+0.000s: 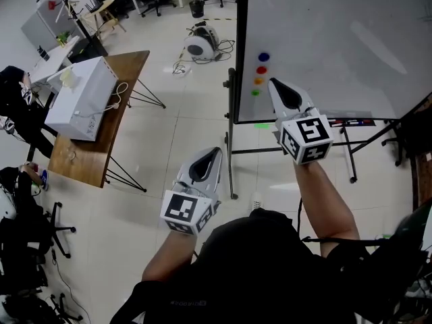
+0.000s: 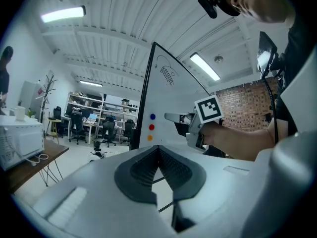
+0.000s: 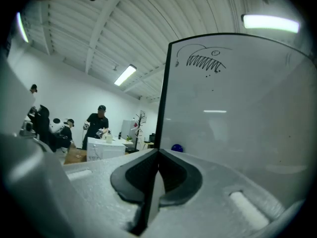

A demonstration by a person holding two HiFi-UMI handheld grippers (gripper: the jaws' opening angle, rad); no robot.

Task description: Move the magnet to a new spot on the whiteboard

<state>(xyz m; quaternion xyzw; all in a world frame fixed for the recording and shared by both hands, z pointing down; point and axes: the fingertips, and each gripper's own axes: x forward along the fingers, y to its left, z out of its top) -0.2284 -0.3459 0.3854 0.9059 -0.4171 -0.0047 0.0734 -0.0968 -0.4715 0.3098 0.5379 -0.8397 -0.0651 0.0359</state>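
A column of round magnets sits near the left edge of the whiteboard (image 1: 337, 39): blue (image 1: 263, 57), red (image 1: 261, 69), orange (image 1: 258, 81) and green (image 1: 255, 92). My right gripper (image 1: 273, 82) points at the board with its tip just right of the orange magnet; its jaws are shut and I see nothing between them. In the right gripper view the shut jaws (image 3: 158, 152) sit below the blue magnet (image 3: 177, 148). My left gripper (image 1: 217, 151) hangs lower left, away from the board, jaws shut and empty (image 2: 159, 148). The left gripper view also shows the blue magnet (image 2: 152, 116) and the red magnet (image 2: 151, 127).
The whiteboard stands on a black frame (image 1: 231, 113) with legs spread over the floor. A wooden table (image 1: 101, 147) at the left carries a white box (image 1: 77, 103). A white device with cables (image 1: 200, 44) lies on the floor. Office chairs and people are farther left.
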